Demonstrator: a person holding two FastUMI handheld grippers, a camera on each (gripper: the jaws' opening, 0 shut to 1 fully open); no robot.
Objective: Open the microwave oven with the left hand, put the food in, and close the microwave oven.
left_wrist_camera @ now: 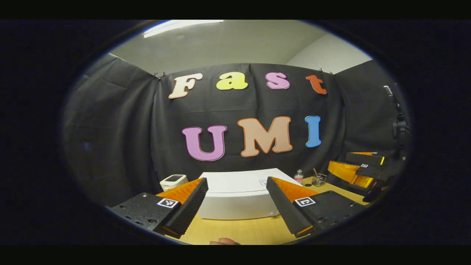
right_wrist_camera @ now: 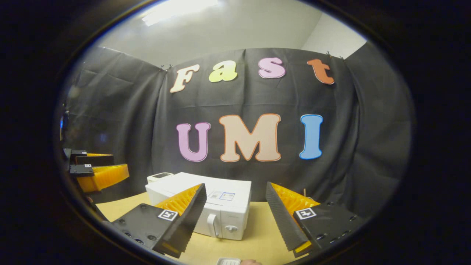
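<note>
A white microwave oven point(left_wrist_camera: 237, 198) stands shut on the wooden table point(left_wrist_camera: 239, 232), straight ahead in the left gripper view. My left gripper point(left_wrist_camera: 237, 186) is open above the table, its fingers framing the oven from a distance. In the right gripper view the microwave oven point(right_wrist_camera: 220, 206) shows its front with a handle point(right_wrist_camera: 212, 224) and a dial point(right_wrist_camera: 231, 228). My right gripper point(right_wrist_camera: 235, 191) is open too, with nothing between its fingers. The other gripper point(left_wrist_camera: 362, 171) appears at the right of the left gripper view, and the left gripper point(right_wrist_camera: 95, 169) at the left of the right gripper view.
A small white device point(left_wrist_camera: 173, 181) sits left of the oven. A small bottle point(left_wrist_camera: 298, 176) and a glass jar point(left_wrist_camera: 318, 179) stand to its right. A white object point(right_wrist_camera: 229, 261) lies at the table's near edge beside a fingertip point(left_wrist_camera: 224, 241). Black cloth walls surround the table.
</note>
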